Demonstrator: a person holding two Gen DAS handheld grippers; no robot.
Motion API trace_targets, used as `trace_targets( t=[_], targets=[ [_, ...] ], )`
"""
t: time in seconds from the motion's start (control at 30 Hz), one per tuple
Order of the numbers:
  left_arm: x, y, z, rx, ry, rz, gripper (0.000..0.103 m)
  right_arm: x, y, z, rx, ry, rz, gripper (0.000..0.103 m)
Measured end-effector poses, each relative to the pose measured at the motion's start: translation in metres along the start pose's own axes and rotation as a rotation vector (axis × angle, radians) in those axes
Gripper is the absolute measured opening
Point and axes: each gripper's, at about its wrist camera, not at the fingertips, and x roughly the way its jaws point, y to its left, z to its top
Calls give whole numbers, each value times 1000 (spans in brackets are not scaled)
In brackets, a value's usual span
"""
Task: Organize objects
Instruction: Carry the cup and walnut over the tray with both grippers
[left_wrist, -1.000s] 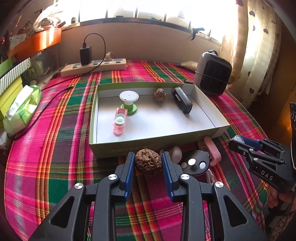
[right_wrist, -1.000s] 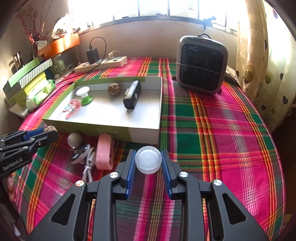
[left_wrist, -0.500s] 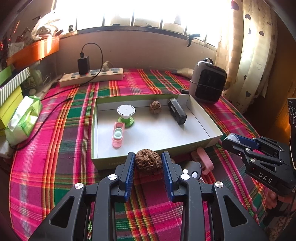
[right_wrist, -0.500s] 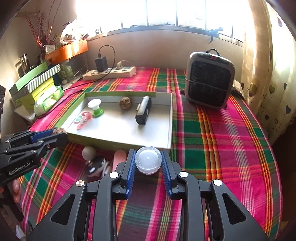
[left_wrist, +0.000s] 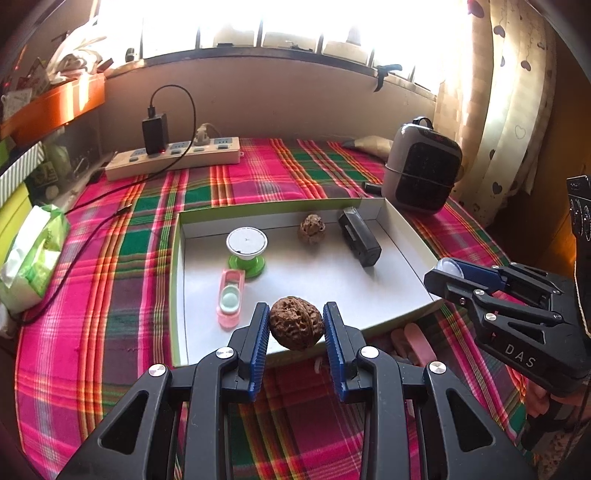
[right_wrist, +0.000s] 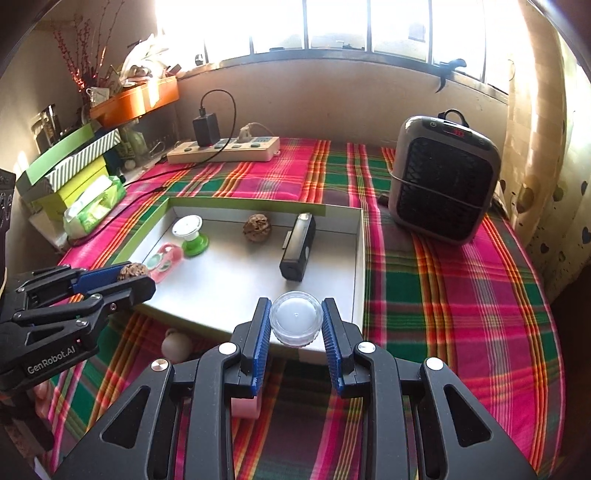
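A plaid cloth (right_wrist: 461, 295) in pink, green and orange covers the table, and on it, toward the window side, lies a shallow box lid (left_wrist: 399, 229) with a green rim and a pale floor. A grey fan heater (right_wrist: 445, 179) stands on the cloth off the lid's far right corner, and a white power strip (left_wrist: 173, 157) runs along the table's back edge with a black charger plugged in. Inside the lid, a black rectangular device (left_wrist: 359, 236) lies near the right wall, a green-and-white spool (left_wrist: 246, 251) stands toward the far left, a pink case (left_wrist: 231, 302) lies just in front of it, and a brown walnut (left_wrist: 312, 228) sits by the far wall. The left gripper (left_wrist: 295, 326) is clamped on a second walnut (left_wrist: 294, 326), held over the lid's near edge. The right gripper (right_wrist: 296, 325) grasps a small round clear jar (right_wrist: 296, 322) above the lid's near right corner. Outside the near wall, on the cloth, lie a pale ball-like object (right_wrist: 177, 345) and something pink, partly hidden and hard to make out.
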Motion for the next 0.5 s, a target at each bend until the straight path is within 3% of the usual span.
trace_targets(
  t=[0.5],
  targets=[
    [40,-1,26,30,53,-2,28,37,-4,12,-17,62,-9,29]
  ],
)
